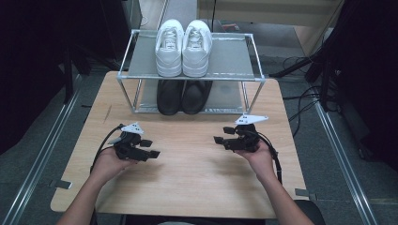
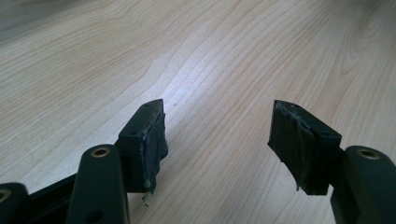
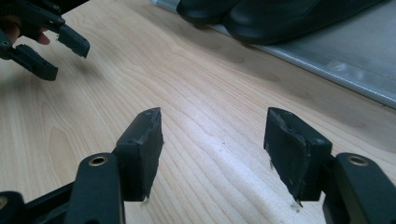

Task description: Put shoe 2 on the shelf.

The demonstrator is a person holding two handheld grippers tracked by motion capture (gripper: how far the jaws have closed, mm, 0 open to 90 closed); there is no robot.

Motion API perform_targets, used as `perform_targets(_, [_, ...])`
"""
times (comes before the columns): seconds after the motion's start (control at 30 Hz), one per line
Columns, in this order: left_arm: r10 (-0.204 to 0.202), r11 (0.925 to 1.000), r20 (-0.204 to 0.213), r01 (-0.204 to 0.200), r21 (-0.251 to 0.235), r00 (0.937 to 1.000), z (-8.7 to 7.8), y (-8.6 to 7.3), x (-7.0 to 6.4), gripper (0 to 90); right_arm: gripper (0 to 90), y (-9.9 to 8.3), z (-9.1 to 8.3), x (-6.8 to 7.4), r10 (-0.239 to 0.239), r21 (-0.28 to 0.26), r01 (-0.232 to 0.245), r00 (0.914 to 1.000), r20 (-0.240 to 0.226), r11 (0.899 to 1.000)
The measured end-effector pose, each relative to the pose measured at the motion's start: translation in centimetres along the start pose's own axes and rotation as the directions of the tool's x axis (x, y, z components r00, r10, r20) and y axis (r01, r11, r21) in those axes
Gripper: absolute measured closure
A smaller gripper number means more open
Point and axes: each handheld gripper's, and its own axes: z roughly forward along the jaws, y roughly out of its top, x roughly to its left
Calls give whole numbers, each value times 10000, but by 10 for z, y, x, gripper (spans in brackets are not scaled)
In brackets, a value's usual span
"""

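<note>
Pale wood grain covers the table (image 1: 187, 178), where the left gripper (image 1: 149, 148) and the right gripper (image 1: 222, 136) rest low over the bare middle, each in a hand, well apart and pointing toward each other. Both stand with jaws spread wide and nothing between them; the left gripper view (image 2: 219, 140) and the right gripper view (image 3: 212, 144) show bare wood in the gap. Nearest to them, the black shoes (image 1: 183, 96) sit side by side on the lower shelf of a metal rack (image 1: 234, 58) at the table's far edge. White sneakers (image 1: 183, 47) stand as a pair on the upper shelf, directly above the black shoes.
</note>
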Motion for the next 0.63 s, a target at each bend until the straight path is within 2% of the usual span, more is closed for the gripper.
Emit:
perform_targets(0.2, [5, 10000, 52, -5, 39, 10000, 1, 1, -2, 362, 372, 0, 2, 3, -214, 169, 212, 9997, 129, 9996])
perform_targets(0.4, [-201, 9998, 70, 200, 72, 9998, 4, 1, -2, 352, 347, -1, 5, 5, -409, 302, 404, 9990, 176, 9987])
perform_targets(0.5, [-171, 9998, 182, 170, 45, 9997, 5, 1, -3, 338, 291, -2, 7, 8, -851, 430, 833, 9955, 419, 9956])
perform_targets(0.57, [-212, 9998, 158, 212, 1, 9997, 7, 1, -5, 301, 284, -3, 10, 9, -1017, 687, 990, 9941, 372, 9927])
perform_targets(0.63, [-46, 9999, 44, 45, 112, 10000, 11, 2, -8, 275, 279, -5, 15, 9, -962, 1012, 924, 9948, 335, 9906])
